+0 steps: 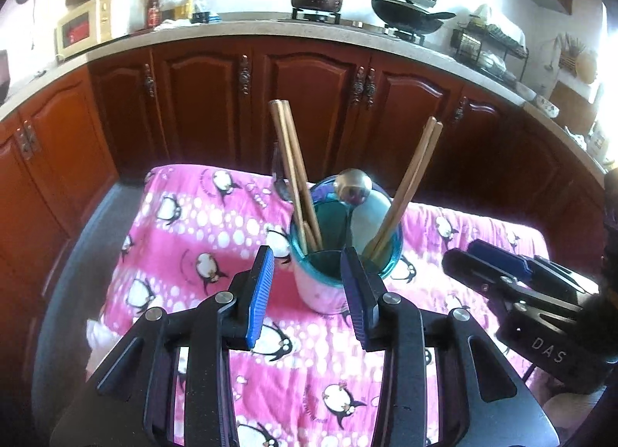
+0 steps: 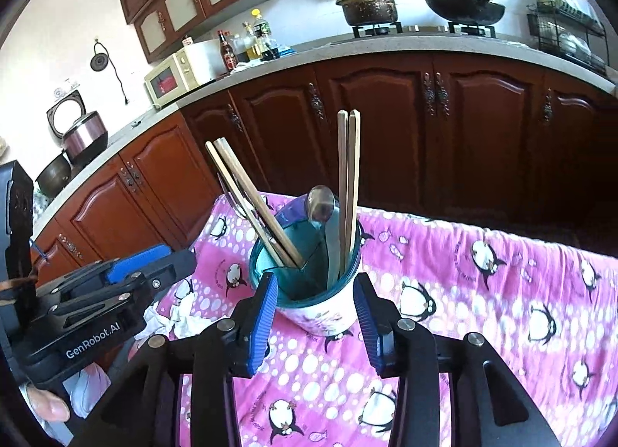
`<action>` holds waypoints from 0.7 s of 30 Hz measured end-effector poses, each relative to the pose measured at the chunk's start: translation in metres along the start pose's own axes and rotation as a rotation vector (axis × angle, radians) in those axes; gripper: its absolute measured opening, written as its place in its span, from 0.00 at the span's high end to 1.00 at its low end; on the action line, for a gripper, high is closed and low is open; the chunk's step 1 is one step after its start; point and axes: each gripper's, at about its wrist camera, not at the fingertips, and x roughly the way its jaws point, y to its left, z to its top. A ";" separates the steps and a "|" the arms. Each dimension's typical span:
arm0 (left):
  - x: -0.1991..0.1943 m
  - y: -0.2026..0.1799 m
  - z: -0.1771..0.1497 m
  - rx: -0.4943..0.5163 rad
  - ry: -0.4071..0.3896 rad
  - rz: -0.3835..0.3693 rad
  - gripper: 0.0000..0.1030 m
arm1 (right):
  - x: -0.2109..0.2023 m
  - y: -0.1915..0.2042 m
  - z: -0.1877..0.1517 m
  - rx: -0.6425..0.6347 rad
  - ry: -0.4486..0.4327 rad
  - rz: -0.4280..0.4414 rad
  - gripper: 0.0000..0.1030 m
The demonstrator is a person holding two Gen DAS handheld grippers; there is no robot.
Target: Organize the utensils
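Both tongs, left (image 1: 307, 265) and right (image 2: 314, 292), hang open and empty just short of the cup (image 1: 328, 277), where chopsticks (image 1: 293, 169) and spoon (image 1: 353, 186) stand sorted.

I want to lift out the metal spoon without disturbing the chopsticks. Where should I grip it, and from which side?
Grip the spoon at the neck just under its bowl, which stands above the holder's rim. Come from above, fingers either side of the neck. In the right wrist view one chopstick pair stands close to its right and another leans left, so keep the fingers narrow.
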 end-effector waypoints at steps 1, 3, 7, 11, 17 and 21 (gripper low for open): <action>-0.003 0.001 0.000 -0.003 -0.007 0.007 0.66 | -0.003 0.001 0.000 0.003 -0.005 -0.004 0.62; -0.009 0.003 0.001 -0.011 -0.018 0.017 0.66 | -0.010 0.005 0.000 -0.003 -0.015 -0.017 0.61; -0.025 0.004 0.002 -0.022 -0.056 0.026 0.66 | -0.019 0.010 0.002 -0.007 -0.031 -0.025 0.60; -0.034 -0.001 0.002 -0.001 -0.080 0.051 0.66 | -0.027 0.013 0.003 -0.010 -0.044 -0.038 0.60; -0.042 -0.005 0.000 0.006 -0.100 0.074 0.66 | -0.034 0.013 0.004 -0.001 -0.060 -0.055 0.59; -0.045 -0.006 0.000 0.004 -0.110 0.078 0.66 | -0.037 0.014 0.005 0.000 -0.063 -0.065 0.58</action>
